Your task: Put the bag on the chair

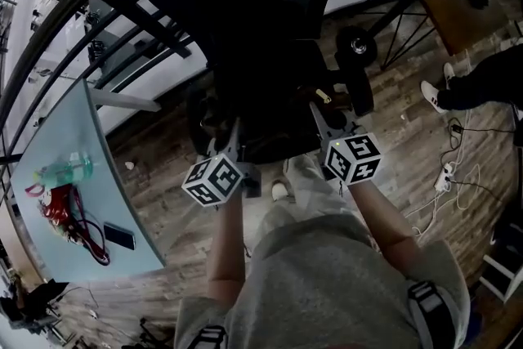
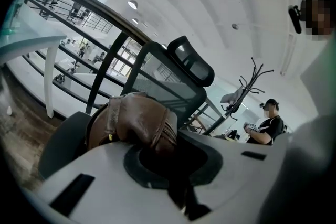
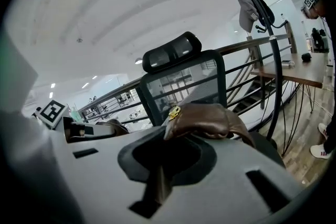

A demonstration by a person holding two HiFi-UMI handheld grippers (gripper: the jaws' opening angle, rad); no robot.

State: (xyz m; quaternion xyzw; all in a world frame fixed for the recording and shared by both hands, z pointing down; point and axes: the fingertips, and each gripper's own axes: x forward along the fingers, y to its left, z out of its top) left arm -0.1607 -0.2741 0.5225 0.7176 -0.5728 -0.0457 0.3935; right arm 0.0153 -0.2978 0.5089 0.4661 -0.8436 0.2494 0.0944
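Observation:
A brown leather bag (image 2: 135,124) hangs between my two grippers just in front of a black mesh office chair (image 2: 167,80) with a headrest (image 3: 172,52). In the left gripper view my left gripper (image 2: 160,150) is shut on one end of the bag. In the right gripper view my right gripper (image 3: 167,148) is shut on the other end of the bag (image 3: 210,120), beside a brass fitting. From the head view the left gripper (image 1: 224,145) and the right gripper (image 1: 324,117) reach side by side over the dark chair (image 1: 245,4); the bag itself is lost in shadow there.
A glass table (image 1: 86,135) at the left carries a bottle (image 1: 65,170), a red item (image 1: 57,205) and a phone (image 1: 120,236). A railing (image 1: 78,16) runs behind the chair. Cables and a power strip (image 1: 448,176) lie on the wood floor at the right, near someone's shoe (image 1: 431,95). A coat rack (image 3: 253,0) stands by a wooden desk (image 3: 296,73).

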